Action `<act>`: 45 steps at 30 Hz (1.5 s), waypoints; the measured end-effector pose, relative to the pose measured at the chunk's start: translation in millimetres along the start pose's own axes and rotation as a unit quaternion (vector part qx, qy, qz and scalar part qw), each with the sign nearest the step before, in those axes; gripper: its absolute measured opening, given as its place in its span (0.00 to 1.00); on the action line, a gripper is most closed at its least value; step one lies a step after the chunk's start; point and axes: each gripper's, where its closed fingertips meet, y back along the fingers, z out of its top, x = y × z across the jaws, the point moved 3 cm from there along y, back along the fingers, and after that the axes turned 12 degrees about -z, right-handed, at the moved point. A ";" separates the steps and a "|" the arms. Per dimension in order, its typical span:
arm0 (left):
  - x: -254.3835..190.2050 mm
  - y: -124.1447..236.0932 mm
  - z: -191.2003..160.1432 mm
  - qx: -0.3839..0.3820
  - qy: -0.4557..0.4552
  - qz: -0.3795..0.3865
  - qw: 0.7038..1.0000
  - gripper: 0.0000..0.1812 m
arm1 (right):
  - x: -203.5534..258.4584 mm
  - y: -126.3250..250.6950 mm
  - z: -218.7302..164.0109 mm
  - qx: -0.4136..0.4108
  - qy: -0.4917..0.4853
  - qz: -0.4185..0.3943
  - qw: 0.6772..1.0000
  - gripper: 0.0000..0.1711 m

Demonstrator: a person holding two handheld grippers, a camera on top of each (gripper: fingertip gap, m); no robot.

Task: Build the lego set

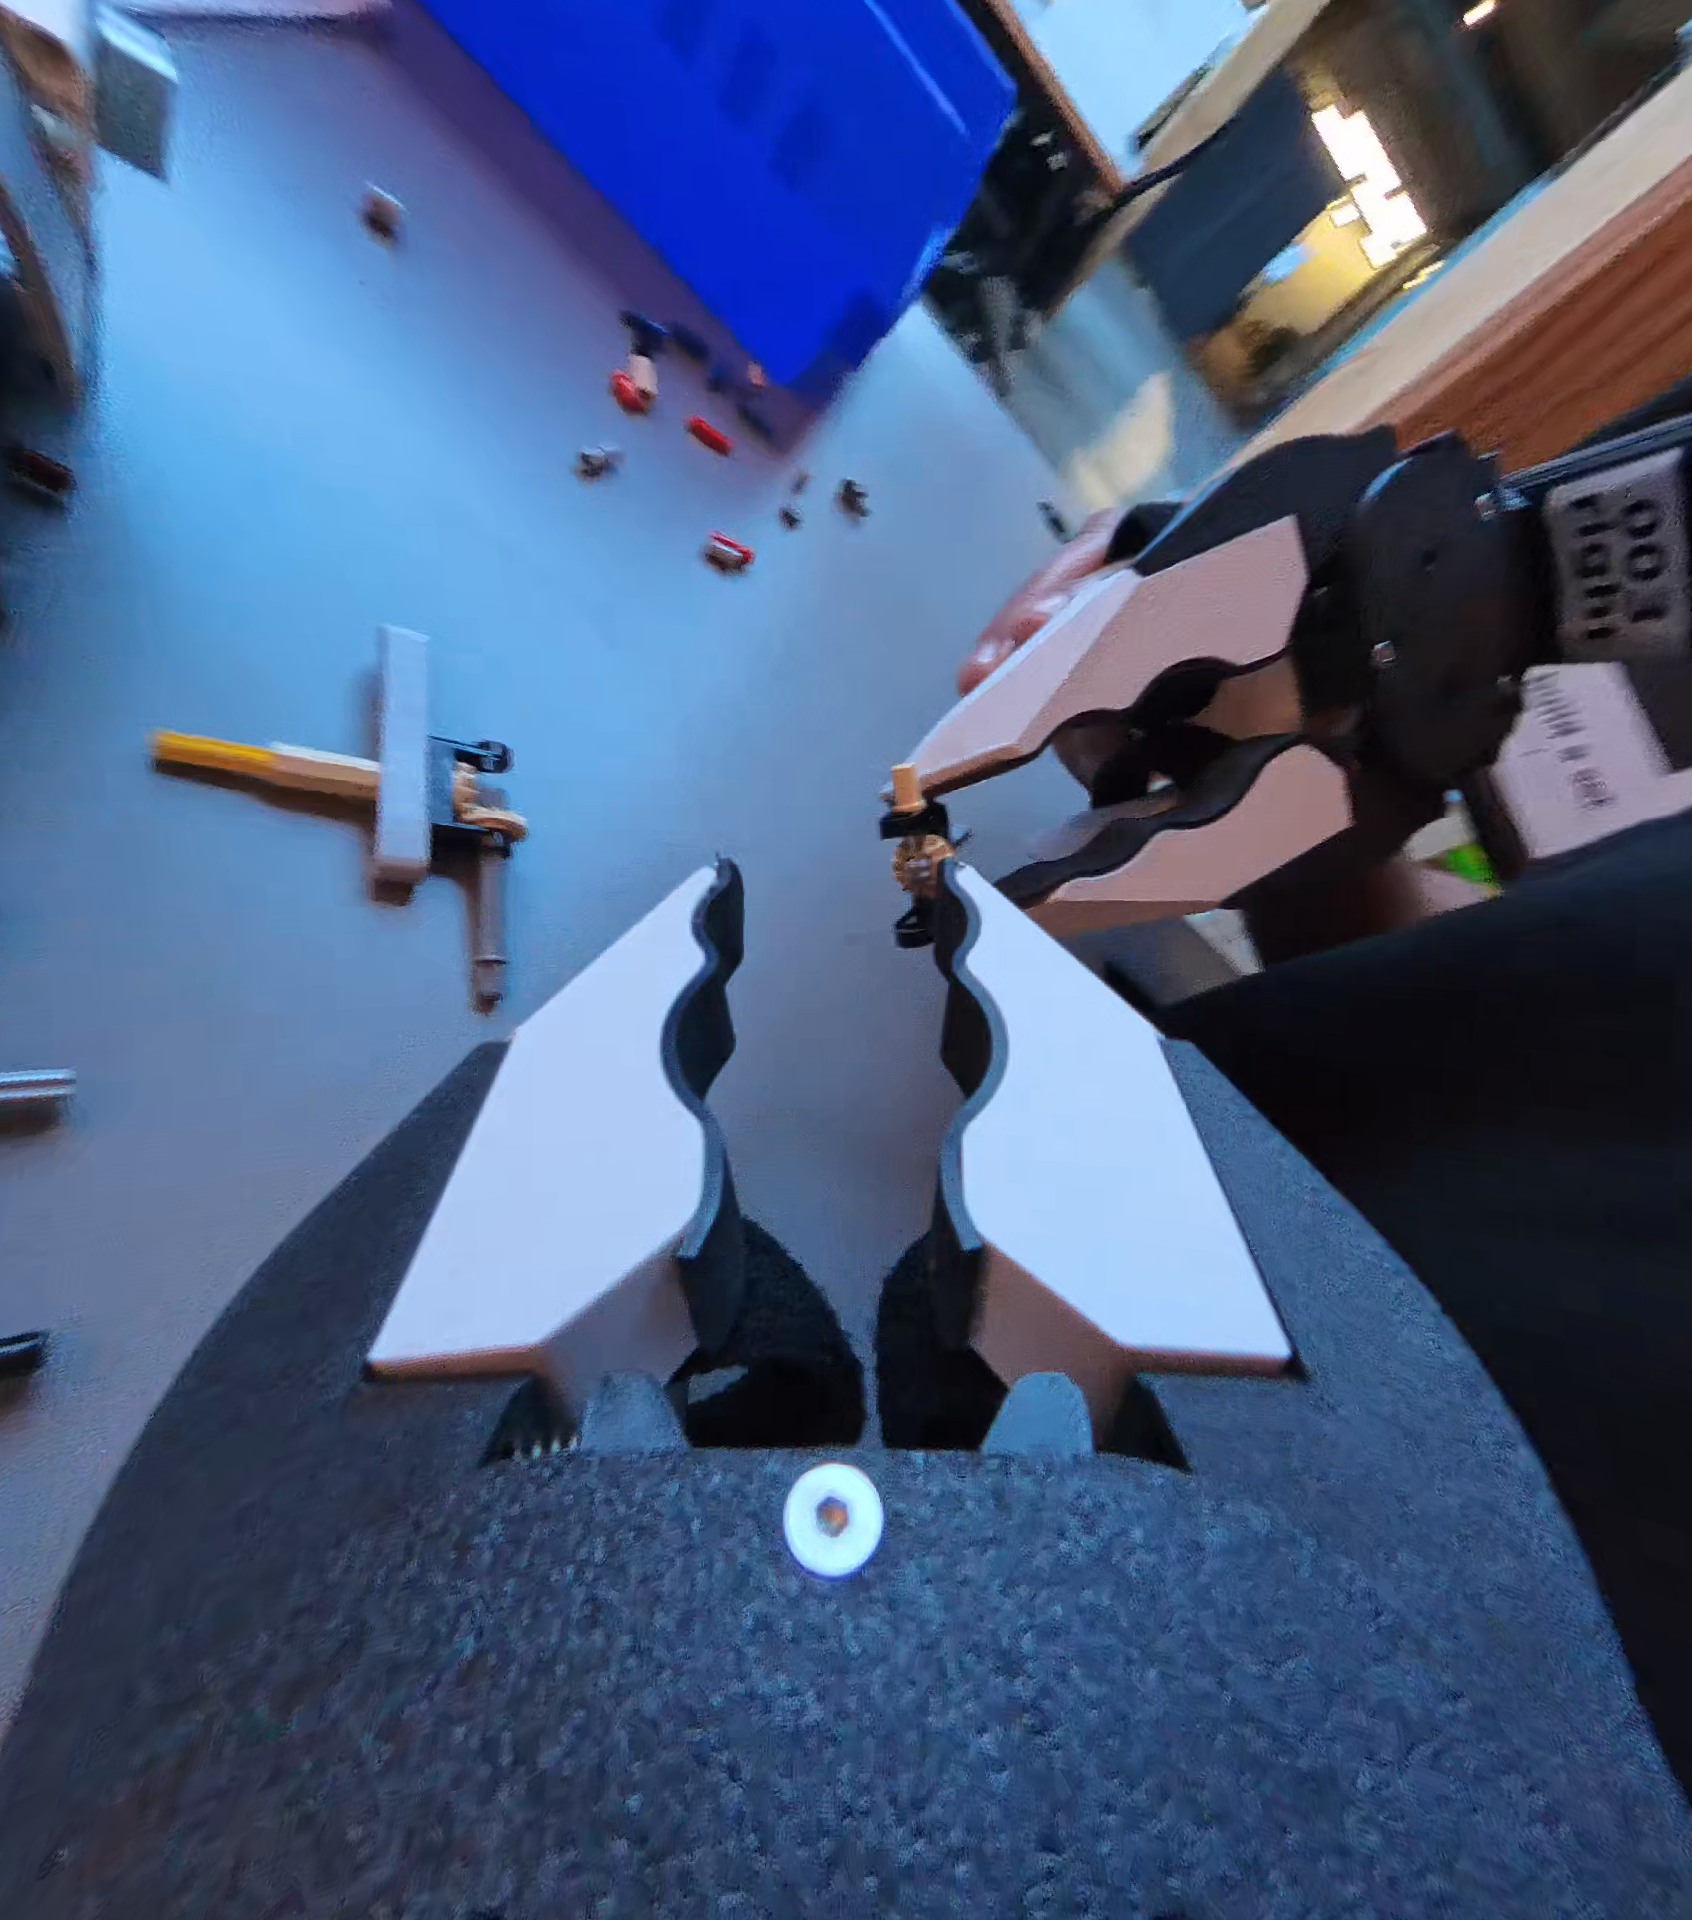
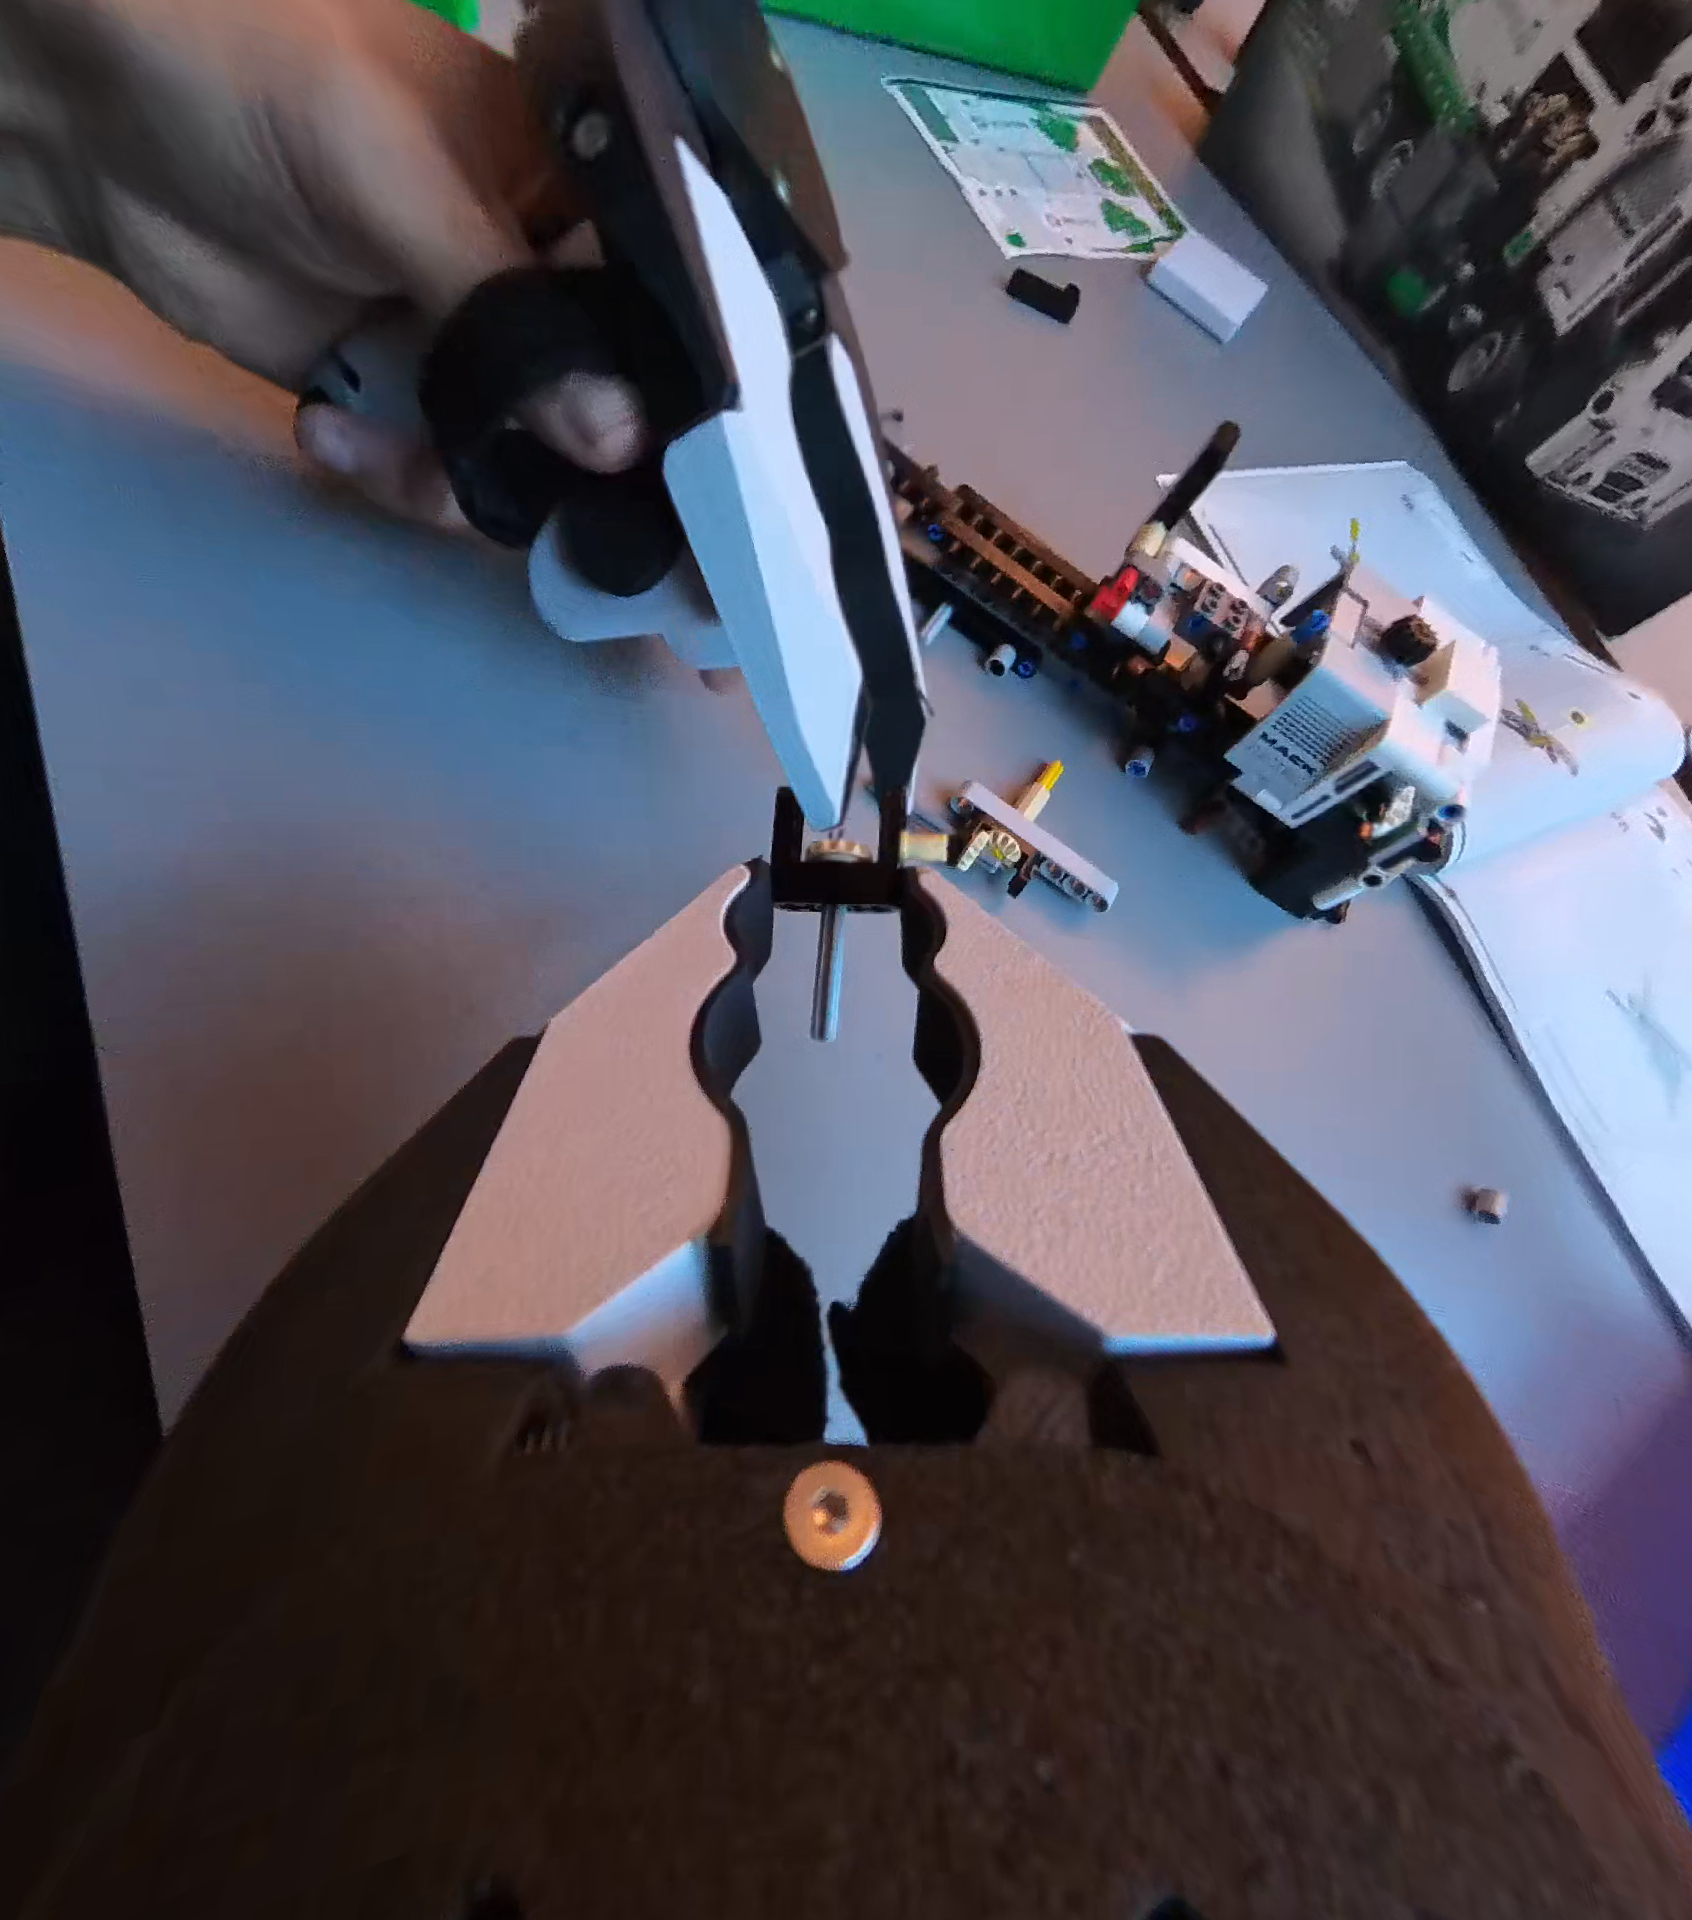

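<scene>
My right gripper (image 2: 831,878) is shut on a small black frame piece (image 2: 837,896) that carries a tan gear (image 2: 837,852) and a grey axle (image 2: 824,977). It holds the piece above the grey table. In the left wrist view the right gripper (image 1: 925,821) comes in from the right with the same small assembly (image 1: 915,836) at its tips. My left gripper (image 1: 837,878) is open and empty, its right fingertip just beside that assembly. In the right wrist view the left gripper (image 2: 857,795) points down at the frame from above, held by a hand.
A part-built white truck (image 2: 1341,727) stands on an open instruction booklet (image 2: 1600,987). A white beam sub-assembly with a yellow axle (image 2: 1029,847) (image 1: 406,769) lies on the table. Loose red and dark pieces (image 1: 707,431) lie near a blue bin (image 1: 769,156). The set's box (image 2: 1548,260) stands at the back. Left and right tips are no more than a few centimetres apart.
</scene>
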 end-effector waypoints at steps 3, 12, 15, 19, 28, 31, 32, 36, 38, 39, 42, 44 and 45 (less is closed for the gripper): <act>-8.5 -2.9 -1.1 -0.013 0.027 -0.060 0.998 0.15 | 2.0 -1.4 0.2 0.013 0.026 0.007 1.000 0.14; -15.0 -6.5 -5.1 -0.009 0.031 -0.085 0.996 0.05 | 8.1 0.4 3.3 0.013 0.034 0.009 0.999 0.14; -15.2 -2.6 -6.9 -0.014 0.039 -0.091 0.995 0.05 | 9.2 2.0 1.5 0.011 0.023 0.019 0.999 0.14; -12.6 8.3 -5.0 -0.033 0.052 -0.097 0.993 0.05 | 6.1 7.2 -3.3 0.004 -0.002 0.036 0.999 0.14; -5.9 20.1 -4.0 -0.034 0.015 -0.048 0.998 0.04 | 10.0 -3.4 -44.1 0.095 -0.059 0.095 0.989 0.19; -16.1 22.0 2.4 -0.056 -0.033 -0.054 0.996 0.04 | 7.7 0.8 -34.2 0.074 -0.103 0.115 0.985 0.23; -21.4 22.8 4.2 -0.062 -0.059 -0.055 0.995 0.04 | 6.3 4.1 -24.7 0.052 -0.130 0.128 0.982 0.22; -39.0 24.5 0.7 -0.050 -0.163 -0.051 0.984 0.04 | 17.3 11.0 14.3 -0.017 -0.194 0.208 0.959 0.20; -41.2 22.6 -6.8 -0.015 -0.199 -0.045 0.979 0.04 | 25.6 6.9 20.3 -0.012 -0.158 0.216 0.964 0.12; -42.4 21.4 -10.2 0.000 -0.213 -0.047 0.976 0.04 | 28.8 3.6 20.8 -0.004 -0.139 0.214 0.967 0.09; -40.8 19.5 -17.4 0.041 -0.247 -0.035 0.968 0.04 | 31.2 -3.3 14.6 0.026 -0.080 0.202 0.976 0.02; -40.9 19.9 -20.2 0.063 -0.276 -0.029 0.959 0.05 | 31.6 -3.3 13.9 0.029 -0.067 0.204 0.976 0.02; -42.5 19.5 -20.5 0.071 -0.288 -0.031 0.955 0.05 | 32.4 -3.2 13.5 0.027 -0.054 0.202 0.977 0.02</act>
